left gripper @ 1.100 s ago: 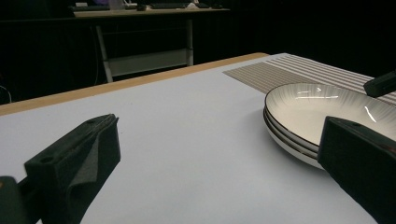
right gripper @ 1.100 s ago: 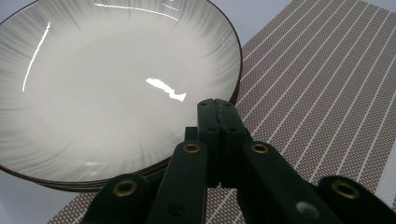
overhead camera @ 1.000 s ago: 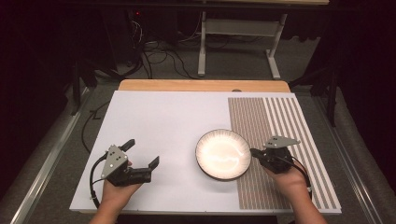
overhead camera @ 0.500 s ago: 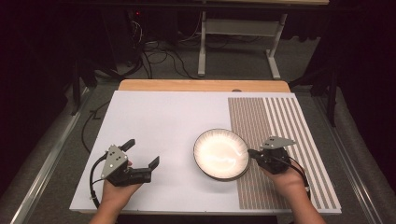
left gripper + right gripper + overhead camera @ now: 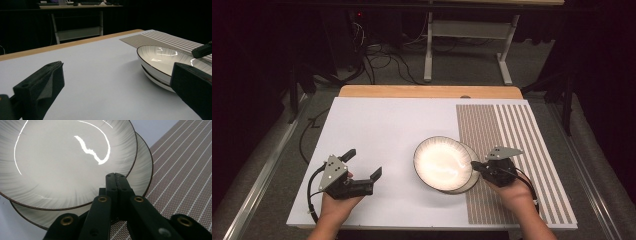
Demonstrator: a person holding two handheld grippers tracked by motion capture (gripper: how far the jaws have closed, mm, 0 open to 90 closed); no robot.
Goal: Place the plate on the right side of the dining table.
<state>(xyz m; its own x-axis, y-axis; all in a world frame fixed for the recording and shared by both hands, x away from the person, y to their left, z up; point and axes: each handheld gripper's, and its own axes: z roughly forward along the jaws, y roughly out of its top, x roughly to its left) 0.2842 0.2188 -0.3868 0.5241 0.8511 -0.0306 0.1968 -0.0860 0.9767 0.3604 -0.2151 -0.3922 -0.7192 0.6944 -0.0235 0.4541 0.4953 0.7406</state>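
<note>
High view: I've got the top plate [image 5: 442, 162] sliding toward nine o'clock off the lower plate [image 5: 468, 181], right of the worktop's [image 5: 377, 130] centre; separation half done.

Left gripper view: left gripper [image 5: 120, 87] fingers apart, idle.

Right gripper view: right gripper [image 5: 116, 180] fingers together, seemingly clamped on the top plate's rim.

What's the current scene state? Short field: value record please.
surface: white board with a striped mat on its right part
plates: two stacked; top plate shifted left off bottom plate
right gripper: jaws shut, at the right rim of the plates; whether it pinches the top plate's rim is unclear
left gripper: jaws open, nothing between them, left of the plates
</note>
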